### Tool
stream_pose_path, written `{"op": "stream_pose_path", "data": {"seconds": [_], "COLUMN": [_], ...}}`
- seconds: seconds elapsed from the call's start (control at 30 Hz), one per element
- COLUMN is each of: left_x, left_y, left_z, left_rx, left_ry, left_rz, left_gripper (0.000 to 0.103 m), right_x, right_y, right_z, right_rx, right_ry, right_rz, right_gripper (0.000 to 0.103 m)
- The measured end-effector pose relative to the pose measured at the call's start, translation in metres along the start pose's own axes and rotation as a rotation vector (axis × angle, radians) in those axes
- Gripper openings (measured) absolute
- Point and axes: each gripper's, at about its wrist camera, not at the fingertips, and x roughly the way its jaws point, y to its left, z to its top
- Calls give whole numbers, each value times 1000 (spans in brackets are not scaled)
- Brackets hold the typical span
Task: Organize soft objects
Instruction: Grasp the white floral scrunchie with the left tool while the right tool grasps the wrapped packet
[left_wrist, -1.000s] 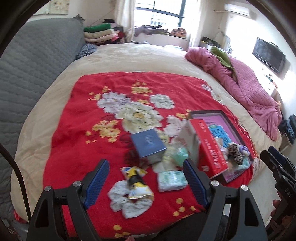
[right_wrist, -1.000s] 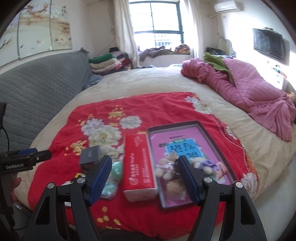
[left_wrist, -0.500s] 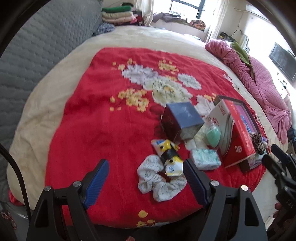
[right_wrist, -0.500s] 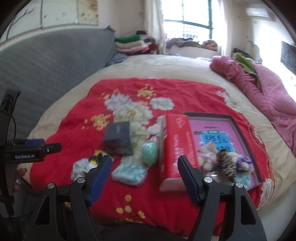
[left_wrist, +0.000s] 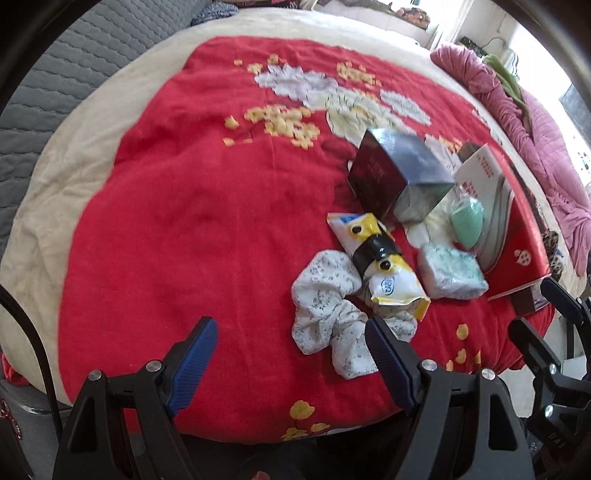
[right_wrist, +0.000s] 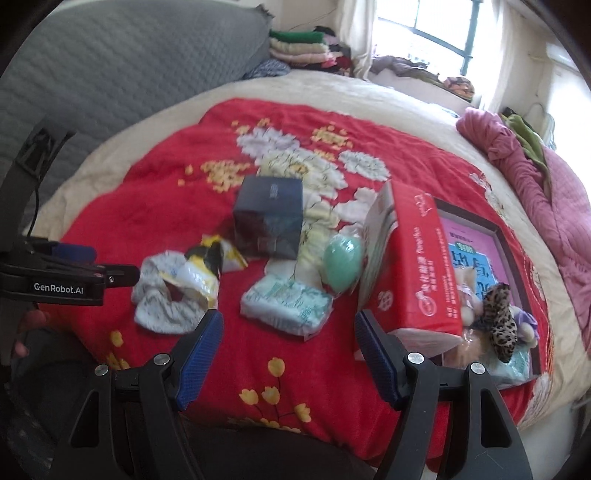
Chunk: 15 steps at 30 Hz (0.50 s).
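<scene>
risk is here: my left gripper (left_wrist: 290, 349) and right gripper (right_wrist: 288, 341) have jaws spread, empty; white scrunchie (left_wrist: 325, 306) lies seemingly under yellow packet (left_wrist: 376, 266), which may drag along.

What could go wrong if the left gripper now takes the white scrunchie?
The yellow snack packet lies across the white scrunchie, so the open left gripper may pinch both or drag the packet. The scrunchie is also near the red blanket edge and could slip off.
</scene>
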Motion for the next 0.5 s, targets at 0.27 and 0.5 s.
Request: {"op": "stream_pose_path", "data": {"seconds": [0.27,0.5], "left_x": [24,39], "left_y": [3,9], "left_z": [6,10], "left_rx": [-21,-64], "left_ry": [62,93], "left_rz": [9,-21], "left_gripper": [81,81], "right_x": [43,76], "right_y": [10,25], "right_z": [0,-4], "right_rx": [-159,-317], "right_ry": [64,114], "right_rz": [-65,-149], "right_gripper": [75,75]}}
